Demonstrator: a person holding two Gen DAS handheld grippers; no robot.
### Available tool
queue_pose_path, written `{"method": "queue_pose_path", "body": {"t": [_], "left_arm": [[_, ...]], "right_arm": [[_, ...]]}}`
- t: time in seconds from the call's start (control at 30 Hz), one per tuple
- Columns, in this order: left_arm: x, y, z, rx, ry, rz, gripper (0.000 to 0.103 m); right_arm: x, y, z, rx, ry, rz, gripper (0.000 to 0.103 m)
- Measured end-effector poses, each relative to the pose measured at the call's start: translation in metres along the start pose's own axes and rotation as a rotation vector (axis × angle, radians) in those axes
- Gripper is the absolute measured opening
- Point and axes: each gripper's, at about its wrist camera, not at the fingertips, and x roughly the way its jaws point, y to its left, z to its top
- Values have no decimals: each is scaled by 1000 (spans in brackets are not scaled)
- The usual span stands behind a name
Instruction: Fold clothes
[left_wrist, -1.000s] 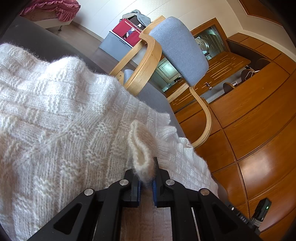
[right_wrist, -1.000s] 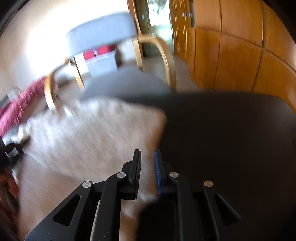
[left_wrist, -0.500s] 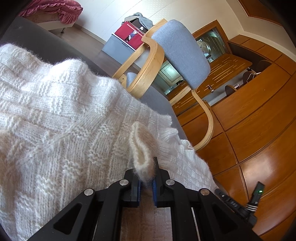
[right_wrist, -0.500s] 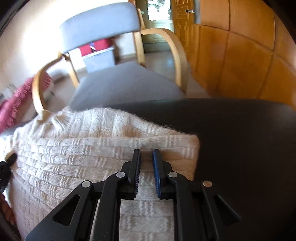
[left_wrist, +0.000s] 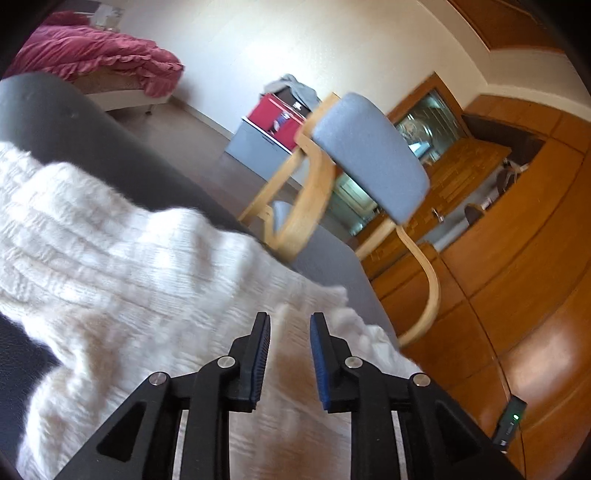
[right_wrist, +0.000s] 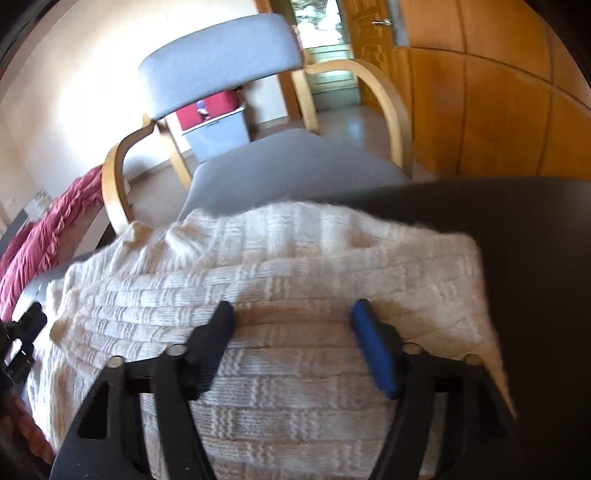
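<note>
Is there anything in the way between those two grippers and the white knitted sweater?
Nothing visible. The left gripper and right gripper are both open right over the white sweater on the dark table.

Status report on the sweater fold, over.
Left gripper open, nothing held. Right gripper open wide above the white knit sweater. Sweater lies folded on the dark table. Nothing in the way.
</note>
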Motion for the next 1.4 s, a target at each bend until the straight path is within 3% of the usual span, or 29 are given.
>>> {"method": "queue_pose_path", "body": {"t": [0.13,0.3,0.43,0.53,0.63,0.73,0.8,0.83,0.9,0.93,1.1,1.27,1.4], "left_arm": [[23,-56,-12,183,104,-12,22],[80,-93,-39,417,219,22,22],[90,-71,-35,311,259,-21,20],[89,-47,-24,223,280,-68,10],[78,-31,-15,180,261,-84,11],[64,-16,-2,141,221,-103,22],[62,-5,1,155,201,-40,21],[62,1,2,147,198,-26,14],[61,18,8,55,205,-74,14],[59,22,11,49,205,-62,14],[25,27,28,175,137,57,20],[-30,87,58,2,48,68,21],[-86,155,80,-170,-102,211,24]], "right_arm": [[8,22,-2,-115,31,-86,94],[4,12,-16,-53,28,-12,95],[7,16,-15,-66,33,-13,99],[6,18,-16,-67,35,-8,101],[6,19,-16,-69,38,-3,102],[6,21,-16,-71,40,3,102],[6,21,-16,-72,41,2,102],[6,21,-16,-72,41,2,102],[6,21,-16,-71,41,3,103],[6,21,-16,-71,41,4,103],[5,20,-16,-64,39,10,103],[6,20,-16,-65,40,10,103],[6,20,-16,-65,40,10,103]]}}
